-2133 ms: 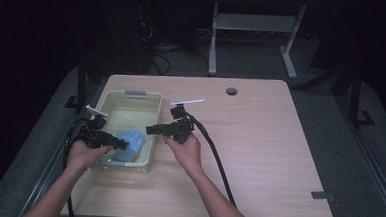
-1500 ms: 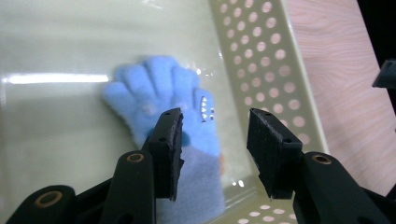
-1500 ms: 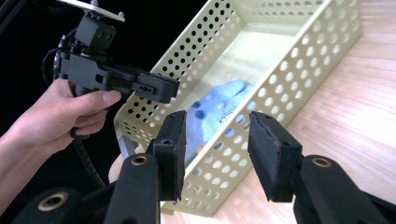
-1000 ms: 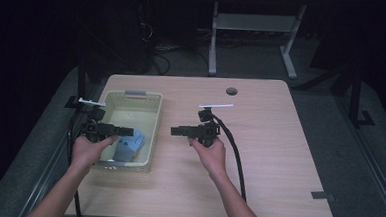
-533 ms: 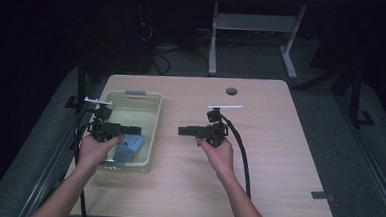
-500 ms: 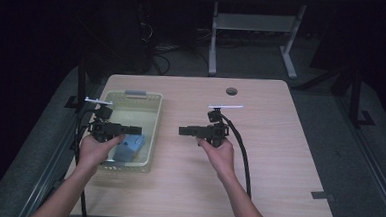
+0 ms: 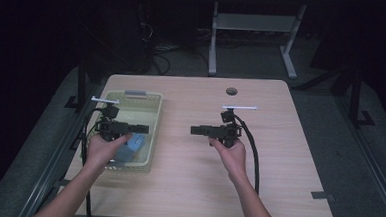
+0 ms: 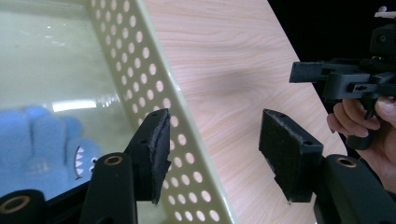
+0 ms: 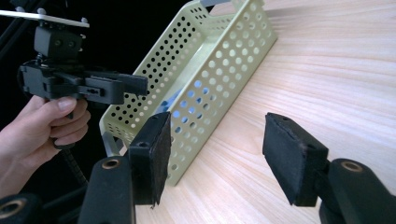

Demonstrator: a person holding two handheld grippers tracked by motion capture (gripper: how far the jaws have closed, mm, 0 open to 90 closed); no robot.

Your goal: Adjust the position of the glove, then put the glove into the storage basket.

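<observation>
While the blue toy (image 7: pixel 133 146) lies at the near end of the basket (image 7: pixel 150 102), nothing touches it; it is a soft blue thing with a small toothy shark face, seen up close in the left gripper view (image 8: pixel 44 149) and as blue patches through the basket's holes in the right gripper view (image 9: pixel 180 100). That basket is pale green, perforated all over, and stands on the left part of the table (image 7: pixel 278 158), close to its left edge.

Just above the basket's near end the left gripper (image 7: pixel 139 128) is held level, pointing right toward the other hand. Its jaws have just been opening and stand apart with nothing between them; in its own view they straddle the basket's right wall (image 8: pixel 154 84), without touching it.

Well apart from the basket, over the bare middle of the table, the right gripper (image 7: pixel 196 130) points left at the basket. Its jaws have likewise just been opening and grip nothing; between them I see only wood grain.
</observation>
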